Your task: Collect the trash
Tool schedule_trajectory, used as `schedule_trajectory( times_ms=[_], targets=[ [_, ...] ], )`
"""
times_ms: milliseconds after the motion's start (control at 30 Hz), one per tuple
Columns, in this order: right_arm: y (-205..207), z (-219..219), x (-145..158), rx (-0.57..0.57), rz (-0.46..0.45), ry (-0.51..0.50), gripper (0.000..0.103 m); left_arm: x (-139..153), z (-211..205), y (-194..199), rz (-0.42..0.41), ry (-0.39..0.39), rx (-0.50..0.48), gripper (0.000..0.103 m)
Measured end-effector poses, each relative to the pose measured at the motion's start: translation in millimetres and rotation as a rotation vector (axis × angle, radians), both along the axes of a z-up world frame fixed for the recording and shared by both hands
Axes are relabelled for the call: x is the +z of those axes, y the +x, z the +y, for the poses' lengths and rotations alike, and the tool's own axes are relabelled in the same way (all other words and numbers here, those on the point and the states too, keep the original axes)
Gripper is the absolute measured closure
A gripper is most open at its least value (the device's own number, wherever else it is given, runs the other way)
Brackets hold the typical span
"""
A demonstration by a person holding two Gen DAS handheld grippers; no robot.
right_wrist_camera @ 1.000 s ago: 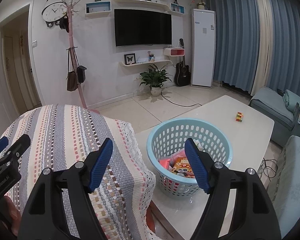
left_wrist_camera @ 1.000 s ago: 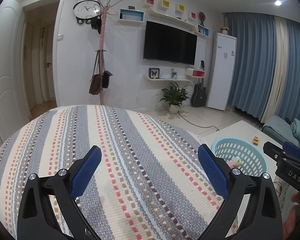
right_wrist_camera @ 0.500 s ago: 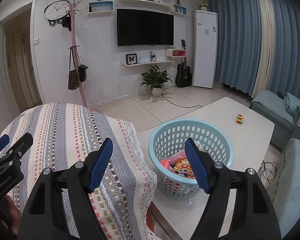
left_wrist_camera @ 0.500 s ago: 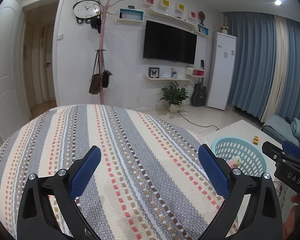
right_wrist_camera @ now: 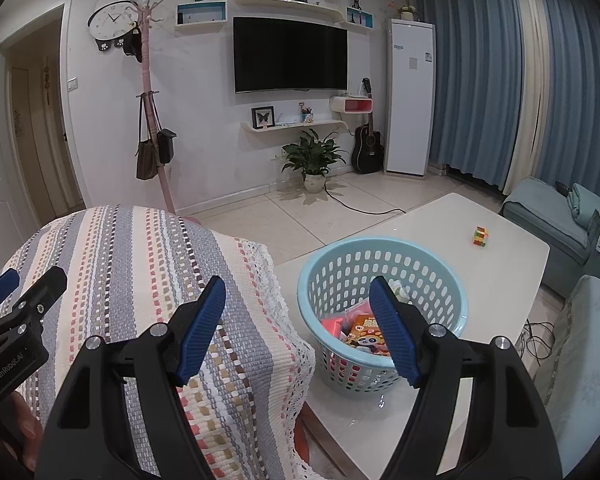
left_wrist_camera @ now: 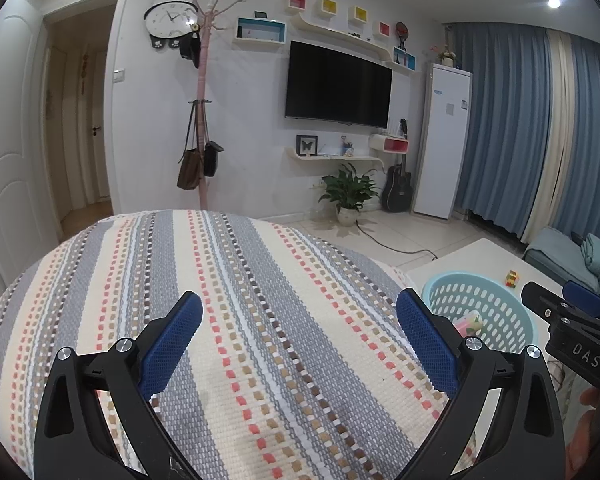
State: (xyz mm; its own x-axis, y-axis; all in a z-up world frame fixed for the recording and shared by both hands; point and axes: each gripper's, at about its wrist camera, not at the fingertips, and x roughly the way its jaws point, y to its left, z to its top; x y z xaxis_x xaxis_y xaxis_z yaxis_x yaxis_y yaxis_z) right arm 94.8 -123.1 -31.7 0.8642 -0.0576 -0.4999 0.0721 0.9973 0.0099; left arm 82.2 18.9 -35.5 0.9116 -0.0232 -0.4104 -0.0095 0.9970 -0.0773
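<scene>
Your left hand-held gripper (left_wrist_camera: 298,332) hangs over the striped woven cloth (left_wrist_camera: 236,304) with its blue pads spread wide and nothing between them. Your right hand-held gripper (right_wrist_camera: 298,320) is equally wide apart and empty, aimed at the pale blue perforated plastic basket (right_wrist_camera: 432,258). That basket stands on the glossy white worktop (right_wrist_camera: 496,276), just beside the cloth's lace edge, probably so that wrappers can be dropped straight in. The trash, a heap of colourful snack packets (right_wrist_camera: 360,330), already lies inside it. No loose litter shows on the cloth, so collecting looks near done.

A small multicoloured cube (right_wrist_camera: 479,236) sits well apart on the worktop; it looks like a toy rather than trash. The cloth-draped bulk lies between your left gripper and the basket.
</scene>
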Motion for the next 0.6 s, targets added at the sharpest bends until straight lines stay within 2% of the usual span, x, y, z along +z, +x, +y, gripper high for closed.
schedule_trajectory(
  times_ms=[367, 600],
  targets=[
    [-1.2, -0.7, -0.4, -0.004, -0.002, -0.002, 0.033, 2.6, -0.4, 2.6, -0.004, 0.018, -0.002, 0.008],
    [-4.2, -2.1, 1.6, -0.007, -0.011, 0.000, 0.033, 2.6, -2.9, 0.0, -0.011, 0.056, 0.021, 0.008]
  ],
)
